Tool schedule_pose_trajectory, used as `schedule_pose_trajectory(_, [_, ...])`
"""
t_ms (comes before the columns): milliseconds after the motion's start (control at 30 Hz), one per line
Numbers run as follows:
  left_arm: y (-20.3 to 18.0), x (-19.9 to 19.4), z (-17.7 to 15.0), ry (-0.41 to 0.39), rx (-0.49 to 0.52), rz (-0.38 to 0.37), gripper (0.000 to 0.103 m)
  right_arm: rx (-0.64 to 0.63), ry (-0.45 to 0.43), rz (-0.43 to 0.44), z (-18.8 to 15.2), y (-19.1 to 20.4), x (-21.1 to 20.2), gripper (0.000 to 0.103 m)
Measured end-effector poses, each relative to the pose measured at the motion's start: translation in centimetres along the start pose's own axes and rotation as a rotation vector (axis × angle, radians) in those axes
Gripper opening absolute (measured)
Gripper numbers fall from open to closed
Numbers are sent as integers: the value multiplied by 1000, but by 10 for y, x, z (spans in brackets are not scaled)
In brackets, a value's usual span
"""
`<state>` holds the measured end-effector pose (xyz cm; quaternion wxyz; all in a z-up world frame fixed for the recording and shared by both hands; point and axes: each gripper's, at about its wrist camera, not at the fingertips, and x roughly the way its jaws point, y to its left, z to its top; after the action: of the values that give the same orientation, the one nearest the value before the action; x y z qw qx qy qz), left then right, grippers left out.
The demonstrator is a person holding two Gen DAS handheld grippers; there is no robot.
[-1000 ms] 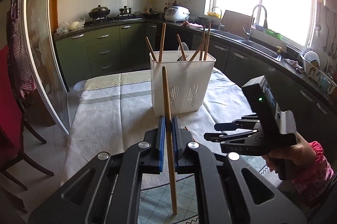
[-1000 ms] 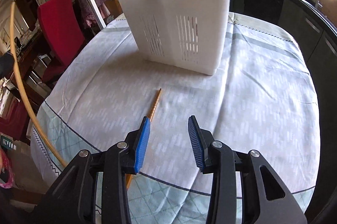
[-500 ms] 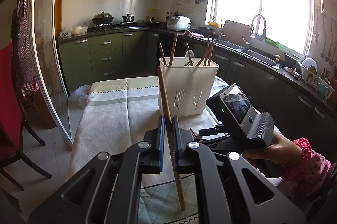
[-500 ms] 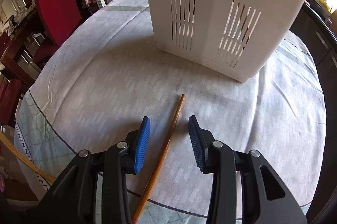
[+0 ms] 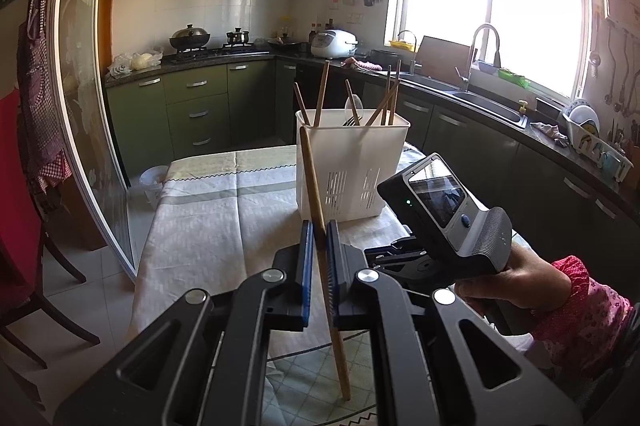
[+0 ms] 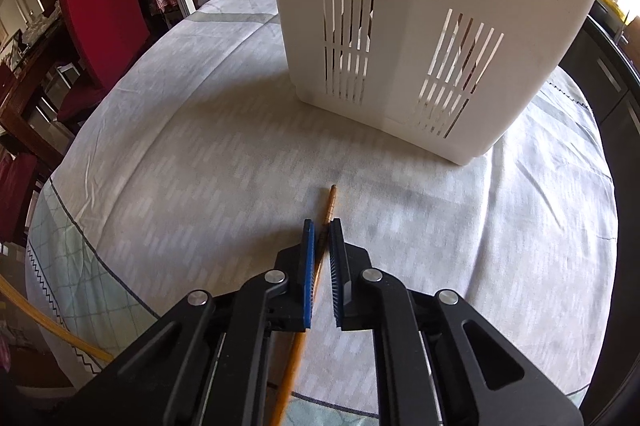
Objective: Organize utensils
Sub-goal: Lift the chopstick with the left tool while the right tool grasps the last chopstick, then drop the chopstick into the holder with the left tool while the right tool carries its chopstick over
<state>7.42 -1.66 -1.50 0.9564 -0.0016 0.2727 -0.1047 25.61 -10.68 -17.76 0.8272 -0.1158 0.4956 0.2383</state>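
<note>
My left gripper (image 5: 319, 231) is shut on a wooden chopstick (image 5: 314, 182), held nearly upright above the table's near end. A white slotted utensil holder (image 5: 352, 168) with several chopsticks and a fork stands on the table beyond it. My right gripper (image 6: 321, 230) is low over the tablecloth, its jaws closed down around a second wooden chopstick (image 6: 330, 202) that lies on the cloth in front of the holder (image 6: 432, 26). The right gripper's body (image 5: 444, 222) shows in the left wrist view, just right of my left fingers.
The table (image 6: 180, 146) has a pale patterned cloth. A red chair (image 6: 100, 18) stands to its left. Green kitchen cabinets (image 5: 200, 106) and a sink counter (image 5: 492, 110) lie beyond the table. A curved yellow-orange rod (image 6: 44, 322) crosses the lower-left edge of the right wrist view.
My right gripper moved forward over the lying chopstick and its jaws closed from wide open to around it. My left gripper tilted back with its chopstick still held.
</note>
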Motion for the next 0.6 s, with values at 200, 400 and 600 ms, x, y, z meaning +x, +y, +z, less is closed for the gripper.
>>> schedule_pose_trajectory(200, [-3, 2, 1, 10, 5, -10, 7, 40, -60, 29, -3, -15, -29, 6])
schedule_pose_trajectory(400, [-6, 3, 4, 8, 17, -15, 6, 85, -217, 57, -10, -33, -97, 6])
schedule_pose_trajectory(600, [-8, 0, 11, -10, 23, -16, 6, 128, -379, 53, -32, -50, -160, 6])
